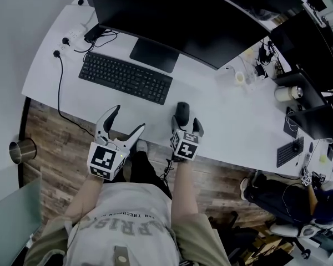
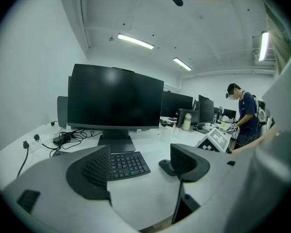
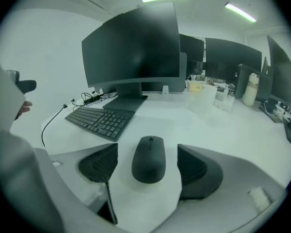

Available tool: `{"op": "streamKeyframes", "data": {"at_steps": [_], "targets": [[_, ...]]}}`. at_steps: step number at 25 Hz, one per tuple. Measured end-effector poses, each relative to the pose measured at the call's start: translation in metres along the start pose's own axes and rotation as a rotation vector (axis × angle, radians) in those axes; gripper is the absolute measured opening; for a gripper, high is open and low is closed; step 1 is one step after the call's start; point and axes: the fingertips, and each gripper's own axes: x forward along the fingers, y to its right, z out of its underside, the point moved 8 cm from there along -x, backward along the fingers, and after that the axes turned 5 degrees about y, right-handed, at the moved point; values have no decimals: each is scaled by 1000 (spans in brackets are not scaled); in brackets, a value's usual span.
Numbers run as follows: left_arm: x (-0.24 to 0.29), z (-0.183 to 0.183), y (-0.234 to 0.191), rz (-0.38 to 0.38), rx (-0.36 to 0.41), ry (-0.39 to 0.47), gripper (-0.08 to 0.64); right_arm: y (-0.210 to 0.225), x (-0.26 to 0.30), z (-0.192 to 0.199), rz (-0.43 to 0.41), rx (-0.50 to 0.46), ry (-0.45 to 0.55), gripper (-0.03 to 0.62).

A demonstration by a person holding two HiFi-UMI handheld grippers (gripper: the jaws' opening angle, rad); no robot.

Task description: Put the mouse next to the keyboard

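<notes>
The mouse [image 3: 148, 158] lies untouched between jaws of the right gripper [image 3: 147, 163].

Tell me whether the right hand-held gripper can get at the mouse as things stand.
Probably yes. The mouse lies on the desk between the open jaws of the right hand-held gripper, with a gap on either side and nothing in the way.

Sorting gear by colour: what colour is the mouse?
Black mouse, clearest in the right gripper view.
</notes>
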Motion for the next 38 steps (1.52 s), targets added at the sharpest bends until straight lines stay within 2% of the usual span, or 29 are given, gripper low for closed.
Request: {"op": "streamKeyframes", "data": {"at_steps": [5,14,21,24,27,28,30,32,36,37,38], "targets": [[-10,-10,-2,39,34,33,368,-10,-47,-26,13,26,174,374],[-35,-44,5,101,83,144,367,-51,-145,-63,15,28,443,373],[-66,-64,9,124,97,236,365,-85,-210,-73,41,-32,579,353],[-77,-68,11,135,111,265,321,-94,-231,-73,78,-55,621,261],[-88,-72,12,141,104,297,255,-102,-247,-70,107,-68,637,256],[-91,-73,12,143,107,307,234,-104,-251,-69,115,-69,644,200],[-97,-76,11,141,117,325,190,-110,-257,-69,127,-69,662,179],[-103,-77,9,131,127,330,140,-116,-262,-68,132,-73,679,113],[-115,-74,6,113,146,338,48,-126,-271,-66,135,-81,705,107],[-117,-74,6,110,148,341,40,-128,-274,-66,142,-83,713,48],[-120,-75,5,108,150,347,34,-130,-276,-66,146,-84,722,26]]}}
